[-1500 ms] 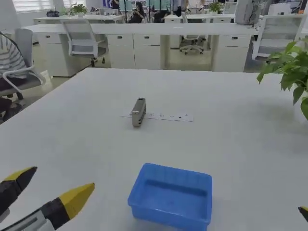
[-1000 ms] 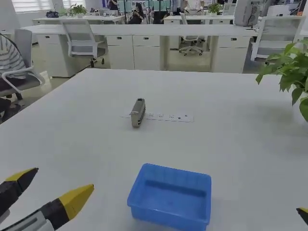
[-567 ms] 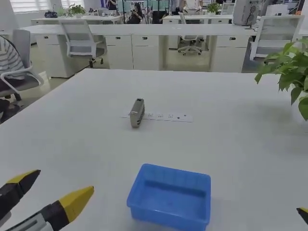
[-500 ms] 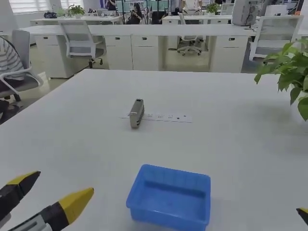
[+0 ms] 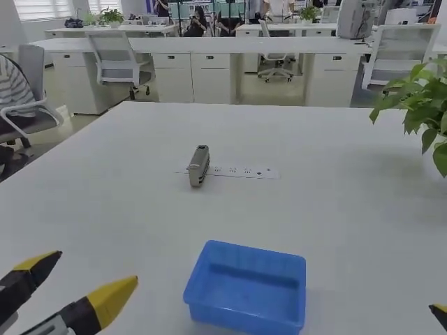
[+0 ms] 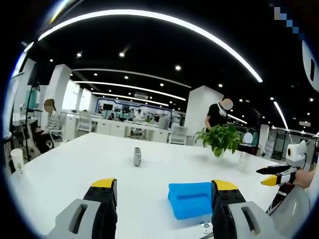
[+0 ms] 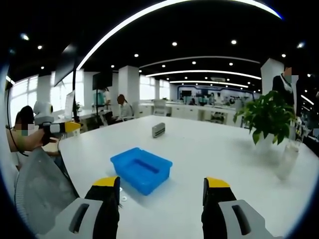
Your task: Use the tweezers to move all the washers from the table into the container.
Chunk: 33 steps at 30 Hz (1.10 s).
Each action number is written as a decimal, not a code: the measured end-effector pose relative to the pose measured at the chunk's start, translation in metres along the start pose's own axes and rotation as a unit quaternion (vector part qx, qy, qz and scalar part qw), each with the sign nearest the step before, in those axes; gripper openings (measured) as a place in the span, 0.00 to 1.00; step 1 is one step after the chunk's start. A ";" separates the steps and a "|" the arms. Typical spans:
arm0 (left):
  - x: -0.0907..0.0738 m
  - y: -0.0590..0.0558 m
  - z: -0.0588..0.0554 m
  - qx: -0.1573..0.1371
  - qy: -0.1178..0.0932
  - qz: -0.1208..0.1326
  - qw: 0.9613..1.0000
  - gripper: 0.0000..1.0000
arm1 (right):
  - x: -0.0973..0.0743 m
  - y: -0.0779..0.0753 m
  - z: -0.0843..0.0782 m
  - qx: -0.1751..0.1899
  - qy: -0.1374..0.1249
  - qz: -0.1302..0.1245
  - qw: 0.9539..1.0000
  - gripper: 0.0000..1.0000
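Observation:
A blue rectangular container [image 5: 246, 286] stands empty on the white table [image 5: 335, 209], close to the near edge. Two small metal washers [image 6: 206, 226] lie on the table just in front of it, and I see the washers [image 7: 121, 194] beside the container [image 7: 142, 169] in the right gripper view. My left gripper [image 5: 77, 280] hovers open at the lower left, well left of the container [image 6: 192, 198], nothing between its yellow-tipped fingers. My right gripper [image 7: 162, 182] is open and holds nothing. One of its fingertips [image 5: 440, 314] pokes in at the lower right corner.
A grey oblong block [image 5: 198, 166] lies mid-table at the end of a flush strip of sockets [image 5: 244, 172]. A leafy potted plant [image 5: 419, 105] stands at the right edge. Office chairs and desks stand beyond the table. A person stands behind the plant [image 6: 219, 139].
Nothing on the table has moved. The picture has drifted slightly with the head camera, and both grippers hold about the same place, still open.

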<state>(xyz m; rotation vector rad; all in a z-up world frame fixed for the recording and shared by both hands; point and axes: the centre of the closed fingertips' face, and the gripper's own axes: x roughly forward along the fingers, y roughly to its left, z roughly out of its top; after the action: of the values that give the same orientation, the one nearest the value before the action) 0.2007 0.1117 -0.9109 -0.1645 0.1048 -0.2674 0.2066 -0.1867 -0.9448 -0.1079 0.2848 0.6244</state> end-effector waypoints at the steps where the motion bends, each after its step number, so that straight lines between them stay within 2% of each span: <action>1: 0.000 0.000 0.000 0.000 0.000 -0.001 1.000 0.78 | 0.000 0.000 0.000 0.000 0.000 0.000 1.000 0.65; 12: 0.001 -0.003 -0.001 0.002 0.003 -0.008 1.000 0.78 | -0.001 -0.003 0.000 0.004 -0.001 -0.007 1.000 0.65; 20: 0.000 0.001 0.000 -0.008 -0.002 -0.004 1.000 0.77 | 0.000 -0.005 -0.001 0.003 0.001 -0.009 1.000 0.65; 26: 0.000 0.001 0.000 -0.005 -0.001 -0.006 1.000 0.77 | 0.000 -0.005 -0.002 0.006 0.000 -0.012 1.000 0.64; 33: -0.001 0.006 -0.003 -0.008 0.004 0.005 1.000 0.76 | 0.004 0.002 -0.008 0.001 0.019 0.004 1.000 0.63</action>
<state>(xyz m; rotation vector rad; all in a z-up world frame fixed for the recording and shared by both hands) 0.2010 0.1175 -0.9146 -0.1790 0.1161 -0.2578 0.2068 -0.1844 -0.9536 -0.1167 0.3228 0.6296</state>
